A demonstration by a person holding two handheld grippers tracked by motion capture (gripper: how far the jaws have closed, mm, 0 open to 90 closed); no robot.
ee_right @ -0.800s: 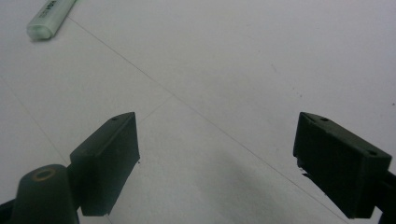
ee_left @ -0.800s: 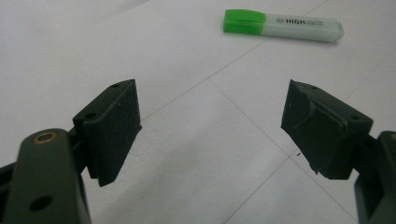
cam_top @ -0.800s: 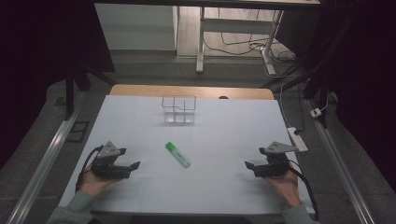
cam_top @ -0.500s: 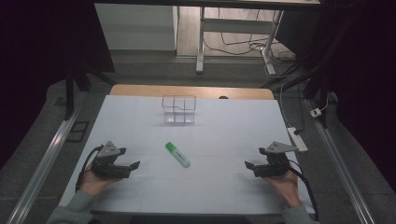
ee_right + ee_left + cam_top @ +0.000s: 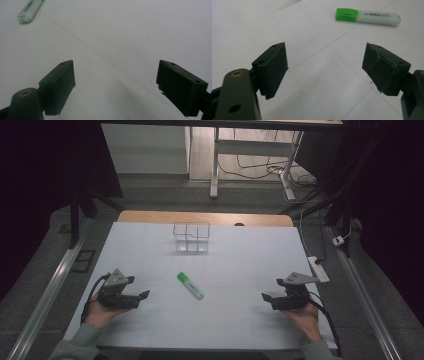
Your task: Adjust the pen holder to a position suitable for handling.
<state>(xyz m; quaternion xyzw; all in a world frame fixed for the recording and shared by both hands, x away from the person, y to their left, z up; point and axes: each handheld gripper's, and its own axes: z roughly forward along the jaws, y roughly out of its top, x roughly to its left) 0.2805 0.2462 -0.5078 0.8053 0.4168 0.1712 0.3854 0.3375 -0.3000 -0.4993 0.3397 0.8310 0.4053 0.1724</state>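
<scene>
A green-capped highlighter (image 5: 190,285) lies flat on the white table (image 5: 225,265) near its middle, cap toward the far left. My left gripper (image 5: 144,295) rests low at the front left, pointing right toward the pen, jaws open and empty. In the left gripper view the highlighter (image 5: 368,17) lies beyond the gripper (image 5: 325,66). My right gripper (image 5: 265,297) sits at the front right, pointing left, open with nothing between its jaws. The right gripper view shows the pen's pale end (image 5: 29,11) at the upper left, far from the gripper (image 5: 116,83).
A clear plastic box (image 5: 191,237) with several compartments stands at the back middle of the table. A wooden strip (image 5: 150,216) edges the far side. Metal rails (image 5: 45,295) run along both flanks. A power strip (image 5: 319,269) lies off the right edge.
</scene>
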